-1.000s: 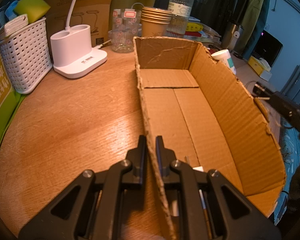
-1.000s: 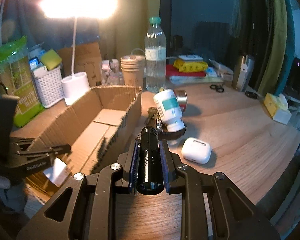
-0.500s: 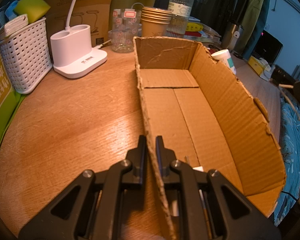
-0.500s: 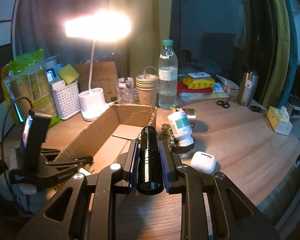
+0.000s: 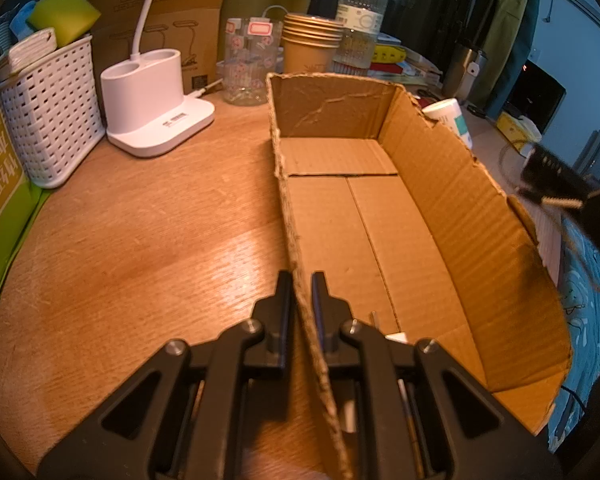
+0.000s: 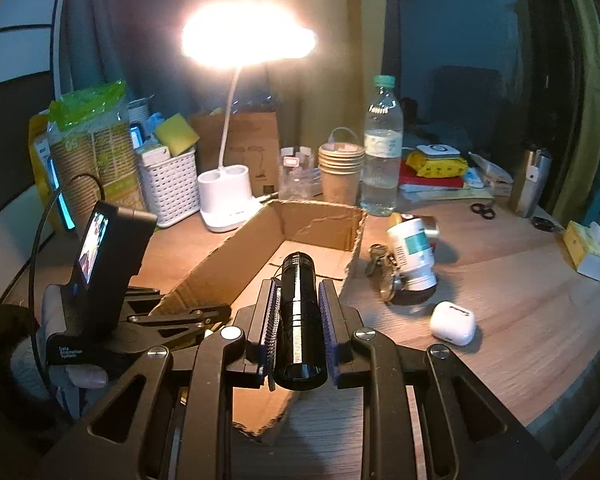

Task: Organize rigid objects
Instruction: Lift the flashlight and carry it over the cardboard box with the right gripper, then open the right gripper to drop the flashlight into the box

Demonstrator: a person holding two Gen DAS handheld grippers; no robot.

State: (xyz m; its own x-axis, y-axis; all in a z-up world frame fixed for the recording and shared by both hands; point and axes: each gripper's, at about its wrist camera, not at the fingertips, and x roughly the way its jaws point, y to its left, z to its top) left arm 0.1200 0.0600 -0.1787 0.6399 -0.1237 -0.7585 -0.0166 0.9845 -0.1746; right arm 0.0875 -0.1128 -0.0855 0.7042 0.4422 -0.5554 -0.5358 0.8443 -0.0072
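A long open cardboard box (image 5: pixel 380 216) lies on the wooden table; it also shows in the right wrist view (image 6: pixel 300 240). My left gripper (image 5: pixel 301 280) is shut on the box's left wall near its front end. My right gripper (image 6: pixel 298 292) is shut on a black flashlight (image 6: pixel 298 312), held above the box's near right corner. The flashlight's tip (image 5: pixel 548 168) shows at the right in the left wrist view. A white medicine bottle (image 6: pixel 412 252), a key bunch (image 6: pixel 380 268) and a white earbud case (image 6: pixel 452 322) lie on the table right of the box.
A lit white desk lamp (image 6: pixel 228 204), a white basket (image 5: pixel 48 112), a glass (image 5: pixel 250 66), stacked paper cups (image 6: pixel 340 176) and a water bottle (image 6: pixel 382 148) stand behind the box. A tissue box (image 6: pixel 586 246) and scissors (image 6: pixel 482 210) lie far right.
My right gripper has risen and drawn back with the flashlight, now higher above the box's near end. My left gripper has kept its hold on the box wall.
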